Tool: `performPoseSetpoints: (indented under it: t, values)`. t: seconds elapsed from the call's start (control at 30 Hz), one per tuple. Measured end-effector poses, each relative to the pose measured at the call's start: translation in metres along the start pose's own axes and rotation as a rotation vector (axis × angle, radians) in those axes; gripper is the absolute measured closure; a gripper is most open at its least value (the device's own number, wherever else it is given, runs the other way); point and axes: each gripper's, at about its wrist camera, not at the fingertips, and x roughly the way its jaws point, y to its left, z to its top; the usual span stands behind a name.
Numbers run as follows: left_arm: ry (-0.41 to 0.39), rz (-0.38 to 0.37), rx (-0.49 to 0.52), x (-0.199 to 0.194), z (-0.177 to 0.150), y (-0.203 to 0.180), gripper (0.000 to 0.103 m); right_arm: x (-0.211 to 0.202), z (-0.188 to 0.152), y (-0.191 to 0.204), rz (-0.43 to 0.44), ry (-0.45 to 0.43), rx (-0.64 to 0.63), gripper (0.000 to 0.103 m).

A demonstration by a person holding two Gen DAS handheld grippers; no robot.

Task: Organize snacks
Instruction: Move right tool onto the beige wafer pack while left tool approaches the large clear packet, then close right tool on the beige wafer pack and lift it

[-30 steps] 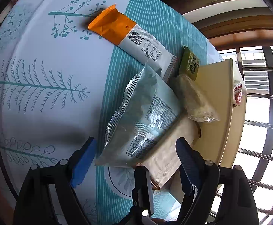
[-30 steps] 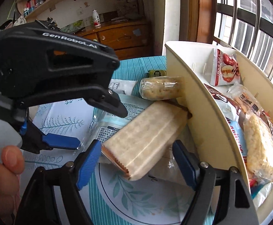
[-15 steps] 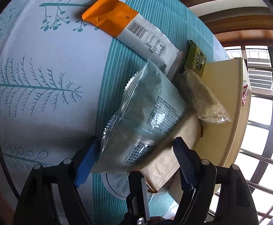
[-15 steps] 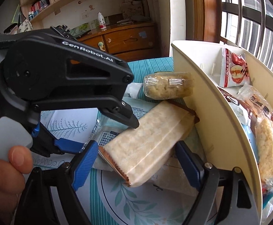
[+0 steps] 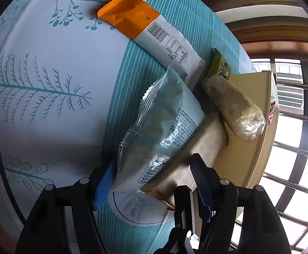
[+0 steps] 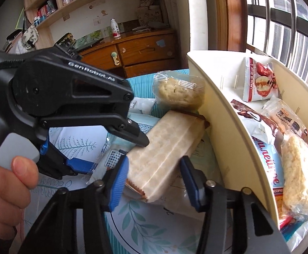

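A beige wafer packet leans on a grey-green packet beside the cream organizer box. My right gripper is closing on the beige packet's near end, and both blue pads touch its sides. My left gripper straddles both packets with its jaws closing. Its left pad meets the grey-green packet's edge, and its right finger rests against the beige packet. In the right wrist view the left gripper comes in from the left, held by a person's hand.
An orange-and-white packet, a small green packet and a clear-wrapped rice cake lie further back on the leaf-print tablecloth. The box holds a red apple packet, a brown packet and a rice cracker. Window bars stand behind it.
The right gripper's jaws have drawn in from wide apart onto the beige packet. The left gripper's jaws have narrowed around the two packets. Neither hand has shifted much.
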Motion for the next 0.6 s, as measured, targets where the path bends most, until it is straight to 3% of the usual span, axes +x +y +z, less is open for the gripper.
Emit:
performPoseSetpoints:
  t: [0.13,0.2,0.5,0.6]
  values:
    - [-0.022,-0.032,-0.026,-0.009,-0.006,0.009,0.047,-0.002,0.005,-0.006,0.021,0.024,0.031,0.066]
    - [-0.040,-0.036,-0.049,-0.015,-0.008,0.015,0.067,-0.004,0.005,-0.007,0.023,0.027,0.042,0.066]
    - [-0.056,-0.095,-0.094,-0.022,-0.015,0.027,0.079,-0.008,0.008,-0.015,0.056,0.043,0.102,0.065]
    - [-0.056,-0.101,-0.077,-0.026,-0.018,0.025,0.082,-0.008,0.008,-0.013,0.055,0.042,0.100,0.059]
